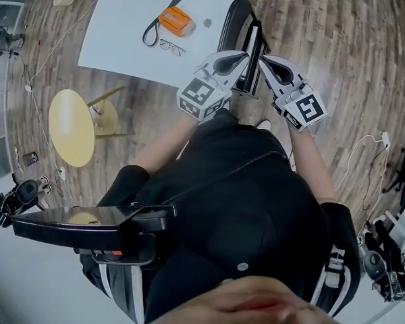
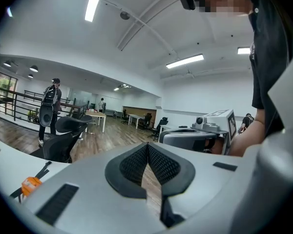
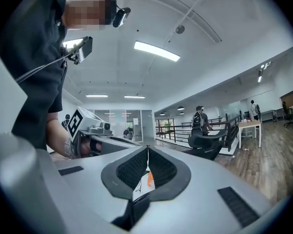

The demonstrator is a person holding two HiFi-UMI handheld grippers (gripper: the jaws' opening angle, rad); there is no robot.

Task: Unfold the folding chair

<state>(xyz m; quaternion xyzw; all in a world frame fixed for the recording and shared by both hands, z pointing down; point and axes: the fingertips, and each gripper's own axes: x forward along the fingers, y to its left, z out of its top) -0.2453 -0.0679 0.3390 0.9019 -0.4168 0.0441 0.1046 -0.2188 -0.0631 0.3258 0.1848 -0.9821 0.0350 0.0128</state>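
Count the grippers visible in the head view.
2: the left gripper and the right gripper, both shut, side by side at the black folding chair. None seems hidden.

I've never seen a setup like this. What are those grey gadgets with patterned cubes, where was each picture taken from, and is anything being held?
There is no robot: a person carries two pinching tools, cubes included. The head view comes from a camera on the person's head, looking down. The left gripper and right gripper point at a folded black chair beside a white table. On the table lie a small orange object, eyeglasses and a black strap; a yellow stool stands nearby. The other two pictures come from cameras riding on the grippers, looking along their fingers. Both pairs of fingers are shut, holding nothing.
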